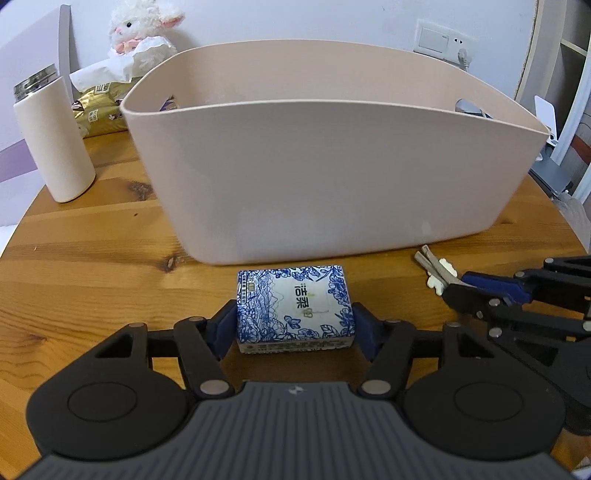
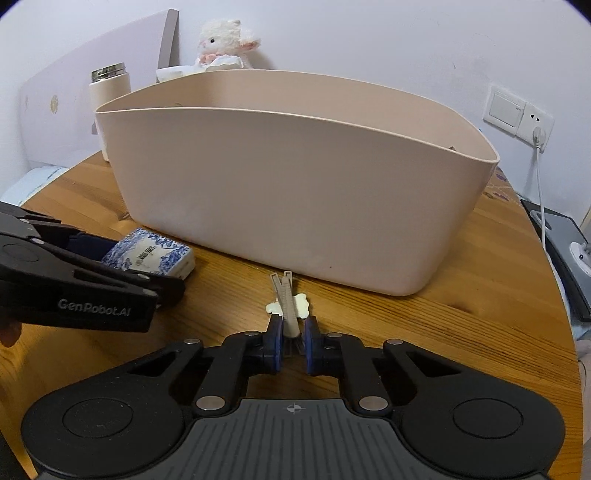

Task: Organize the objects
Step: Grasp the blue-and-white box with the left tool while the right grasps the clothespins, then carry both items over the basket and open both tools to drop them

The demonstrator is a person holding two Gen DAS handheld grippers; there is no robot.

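left gripper (image 1: 295,325): pads against both short sides of the tissue pack (image 1: 294,307), closed on it. Also seen from the side in the right wrist view (image 2: 162,282).
tissue pack: blue-and-white floral wrap, flat on the table (image 1: 92,258), centre, just near of the bin (image 1: 332,158). In the right view it sits at the left (image 2: 149,256), close to the bin's near wall, small gap.
right gripper (image 2: 293,341): pads narrow, clamped on the near end of the clip (image 2: 287,301). In the left view it enters from the right edge (image 1: 452,290).
clip: grey, two prongs pointing far toward the bin, cream flower-shaped piece across its middle. Low over the table; contact with the wood cannot be told. Right of the tissue pack, apart from it (image 1: 436,271).
bin: large beige plastic tub, upright, fills the middle of both views (image 2: 295,192). Handle cut-out at its right end. Contents mostly hidden by the near wall.
table: round, knotty wood.
far left: white bottle (image 1: 55,140) with metal cap, upright, left of the bin, apart from it. Gold packets (image 1: 98,109) behind it, beside the bin's far-left corner.
far: plush lamb (image 1: 142,31) against the wall (image 1: 295,22).
wall right: switch and socket (image 2: 517,112), white cable plugged in.
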